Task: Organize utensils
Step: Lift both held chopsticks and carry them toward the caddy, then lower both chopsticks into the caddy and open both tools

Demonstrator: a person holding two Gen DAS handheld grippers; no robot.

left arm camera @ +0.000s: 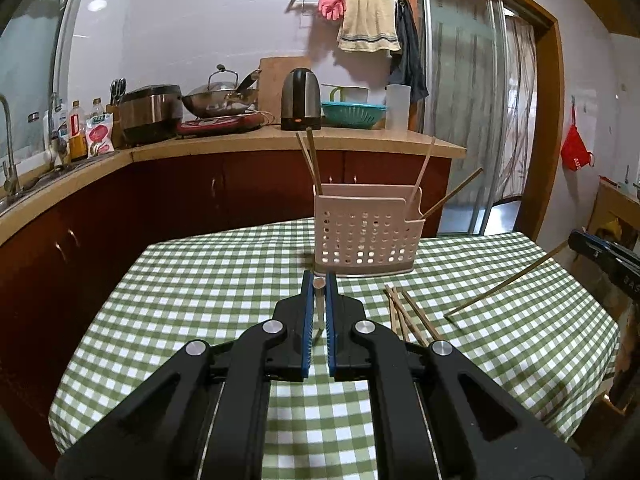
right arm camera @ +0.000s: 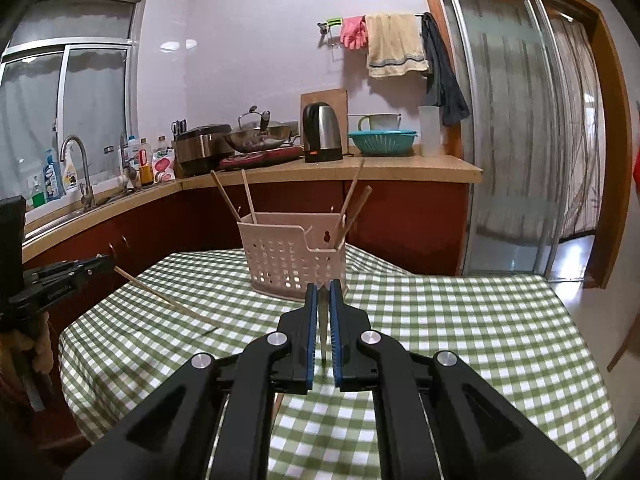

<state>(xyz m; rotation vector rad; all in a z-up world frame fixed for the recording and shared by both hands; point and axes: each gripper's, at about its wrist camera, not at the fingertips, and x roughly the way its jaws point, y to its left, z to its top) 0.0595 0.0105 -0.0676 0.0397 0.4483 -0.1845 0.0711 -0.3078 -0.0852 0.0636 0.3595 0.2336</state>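
A pale perforated utensil holder (left arm camera: 366, 232) stands on the green checked table (left arm camera: 192, 280) with several chopsticks (left arm camera: 311, 160) upright in it; it also shows in the right wrist view (right arm camera: 294, 258). My left gripper (left arm camera: 319, 278) is shut on a chopstick (left arm camera: 319, 304), held end-on just before the holder. My right gripper (right arm camera: 324, 286) is shut on a chopstick (right arm camera: 322, 320), close to the holder's right front. That right gripper (left arm camera: 600, 254) shows at the right edge with its chopstick (left arm camera: 508, 282) slanting down. Loose chopsticks (left arm camera: 408, 316) lie on the cloth.
A kitchen counter (left arm camera: 280, 138) runs behind the table with a kettle (left arm camera: 301, 98), wok (left arm camera: 220, 100), rice cooker (left arm camera: 150, 114), teal colander (left arm camera: 352, 114) and bottles. A sink tap (right arm camera: 78, 168) is at left. Sliding glass doors (right arm camera: 520, 140) stand at right.
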